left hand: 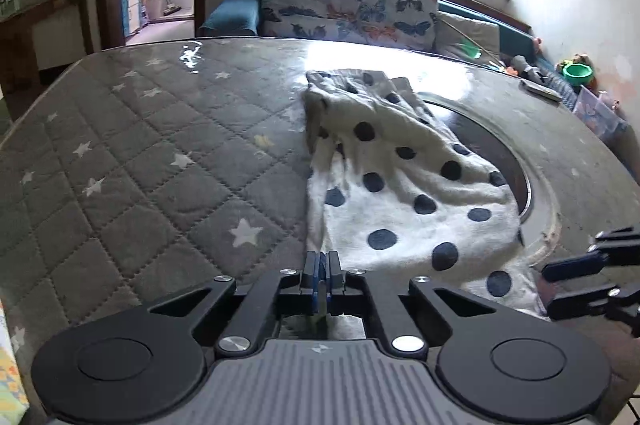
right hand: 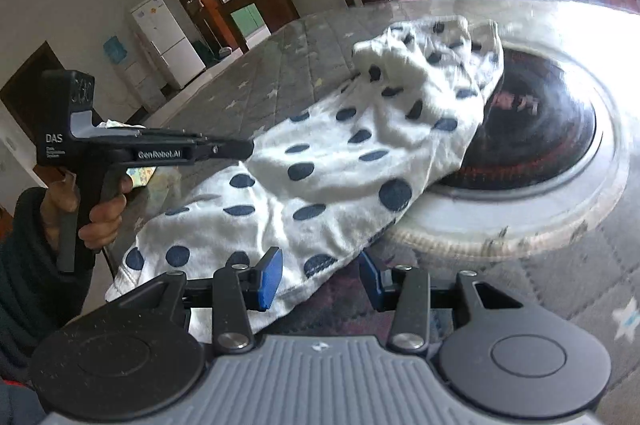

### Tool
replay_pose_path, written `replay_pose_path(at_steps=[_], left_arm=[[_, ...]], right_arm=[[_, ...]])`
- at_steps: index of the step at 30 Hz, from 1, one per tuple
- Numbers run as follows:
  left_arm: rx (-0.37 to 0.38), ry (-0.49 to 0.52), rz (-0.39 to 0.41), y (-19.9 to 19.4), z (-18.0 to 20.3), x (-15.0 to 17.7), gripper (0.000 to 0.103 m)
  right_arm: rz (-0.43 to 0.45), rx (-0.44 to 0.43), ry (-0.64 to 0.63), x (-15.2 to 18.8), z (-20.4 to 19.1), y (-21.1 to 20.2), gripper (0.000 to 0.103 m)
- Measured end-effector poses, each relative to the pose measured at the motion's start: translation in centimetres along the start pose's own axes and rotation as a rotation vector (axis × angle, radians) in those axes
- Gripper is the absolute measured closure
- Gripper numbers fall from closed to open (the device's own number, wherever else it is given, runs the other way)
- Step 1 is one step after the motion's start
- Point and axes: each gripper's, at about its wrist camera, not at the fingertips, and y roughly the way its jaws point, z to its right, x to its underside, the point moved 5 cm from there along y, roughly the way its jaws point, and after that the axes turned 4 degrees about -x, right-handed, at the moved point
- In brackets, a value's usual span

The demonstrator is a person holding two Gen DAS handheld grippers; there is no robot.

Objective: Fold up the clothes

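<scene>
A white garment with dark-blue polka dots lies crumpled on the table, partly over a round dark inset. My left gripper is shut on the garment's near left edge, and white cloth shows behind its fingers. In the right wrist view the left gripper pinches the garment from the left, held by a person's hand. My right gripper is open, its blue pads on either side of the near hem. The right gripper also shows at the right edge of the left wrist view.
The table wears a grey quilted cover with white stars. A flat dark device lies at its far right edge. Behind stand a sofa with butterfly cushions and a green bowl. A white fridge is across the room.
</scene>
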Motion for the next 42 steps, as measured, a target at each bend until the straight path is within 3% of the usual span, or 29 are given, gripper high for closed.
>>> replay_pose_path(at_steps=[3,16,21,26,31,42], left_arm=[[-0.007,-0.003,0.008,-0.1,0.0,0.0,0.1],[0.151,-0.002,-0.013,-1.0,4.4,0.1,0.098],[0.212,-0.001,-0.02,-1.3,6.1,0.1,0.097],[0.147,-0.014,-0.075,0.7,5.3,1.5,0.097],[0.115,-0.043,-0.064,0.6,3.6,2.1,0.097],[0.115,-0.088,-0.047,0.2,2.5,2.6,0.097]], right_arm=[[-0.003,0.002,-0.042,-0.1,-0.4,0.7,0.06],[-0.013,0.009,-0.225,-0.6,-2.1,3.5,0.061],[-0.015,-0.027,-0.217,-1.3,-2.2,3.2,0.061],[0.009,-0.005,-0.153,-2.1,-0.2,2.1,0.061],[-0.012,-0.011,-0.146,-2.9,0.8,2.1,0.062],[0.048,0.138,-0.091,-11.7,7.1,2.2,0.062]])
